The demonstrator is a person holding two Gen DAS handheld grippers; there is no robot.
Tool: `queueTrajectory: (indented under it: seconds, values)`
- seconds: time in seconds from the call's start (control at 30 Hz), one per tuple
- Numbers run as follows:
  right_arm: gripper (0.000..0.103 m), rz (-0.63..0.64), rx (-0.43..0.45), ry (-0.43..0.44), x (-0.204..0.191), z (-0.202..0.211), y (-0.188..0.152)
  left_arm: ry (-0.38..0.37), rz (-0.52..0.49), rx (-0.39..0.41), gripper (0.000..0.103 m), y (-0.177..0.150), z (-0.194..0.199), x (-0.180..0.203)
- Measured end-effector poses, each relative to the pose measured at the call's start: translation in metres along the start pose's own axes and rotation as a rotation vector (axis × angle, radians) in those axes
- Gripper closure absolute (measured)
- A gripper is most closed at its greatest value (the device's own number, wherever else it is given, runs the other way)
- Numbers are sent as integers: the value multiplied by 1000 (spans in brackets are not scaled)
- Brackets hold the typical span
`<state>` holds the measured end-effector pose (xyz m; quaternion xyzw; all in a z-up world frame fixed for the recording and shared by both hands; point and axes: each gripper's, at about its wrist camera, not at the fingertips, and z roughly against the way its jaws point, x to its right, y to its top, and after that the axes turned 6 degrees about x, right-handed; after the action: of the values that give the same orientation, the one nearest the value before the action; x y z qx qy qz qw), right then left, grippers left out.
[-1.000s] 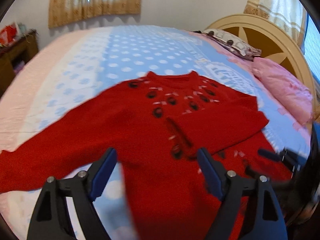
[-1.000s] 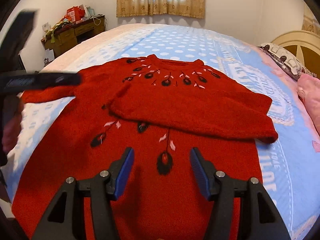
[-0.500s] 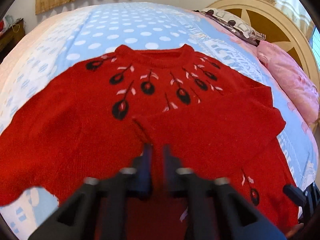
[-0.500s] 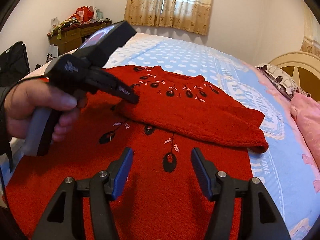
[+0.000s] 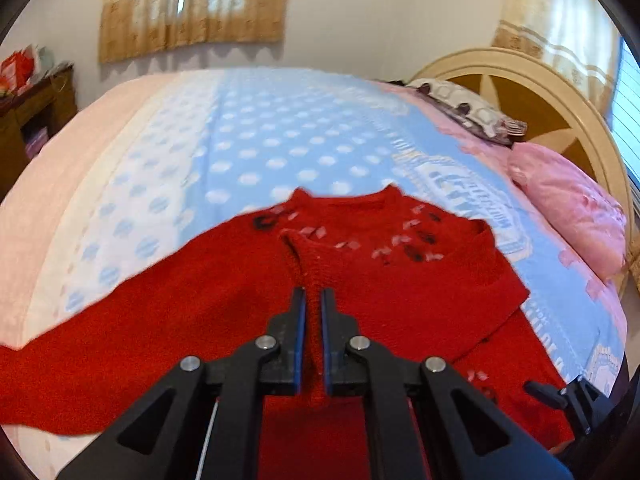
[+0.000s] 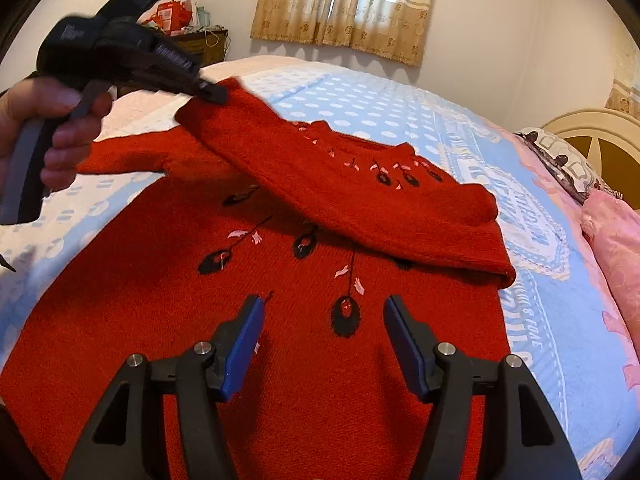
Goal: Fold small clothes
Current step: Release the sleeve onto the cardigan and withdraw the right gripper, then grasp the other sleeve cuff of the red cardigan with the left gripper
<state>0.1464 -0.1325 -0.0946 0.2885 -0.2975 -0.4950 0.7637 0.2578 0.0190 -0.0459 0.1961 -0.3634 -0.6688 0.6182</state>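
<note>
Up close, the left wrist view shows the left claw [image 5: 313, 300] clamped on the cuff of the red sweater's sleeve [image 5: 310, 268], pinched between its blue pads, while the red sweater [image 5: 160, 320] lies spread on the bed [image 5: 260, 140]. Only the right wrist view shows the person's hand [image 6: 44, 120] gripping that tool and the sleeve lifted clear off the sweater's chest, plus the right claw [image 6: 323, 312] hovering apart over the hem with nothing between its blue pads.

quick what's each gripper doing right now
Left gripper: shut on the sleeve cuff of the red sweater.
Right gripper: open, holding nothing, above the sweater.
</note>
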Motion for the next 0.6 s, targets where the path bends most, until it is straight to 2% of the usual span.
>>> queueTrajectory:
  seconds: [0.13, 0.17, 0.3, 0.4, 0.47, 0.6]
  values:
    - [40, -12, -48, 63, 9, 3, 4, 37, 49, -66, 96, -23, -14, -22]
    - [40, -4, -50, 56, 16, 8, 7, 48, 50, -77, 96, -27, -18, -26]
    - [40, 68, -84, -102, 56, 16, 18, 57, 79, -90, 96, -38, -33, -38]
    - [40, 110, -123, -235, 94, -1, 21, 73, 58, -80, 96, -41, -37, -35]
    - [40, 127, -161, -237, 111, -20, 18, 76, 74, -77, 96, -43, -39, -37]
    - [43, 145, -162, -204, 120, -46, 15, 66, 103, -57, 96, -42, -34, -43]
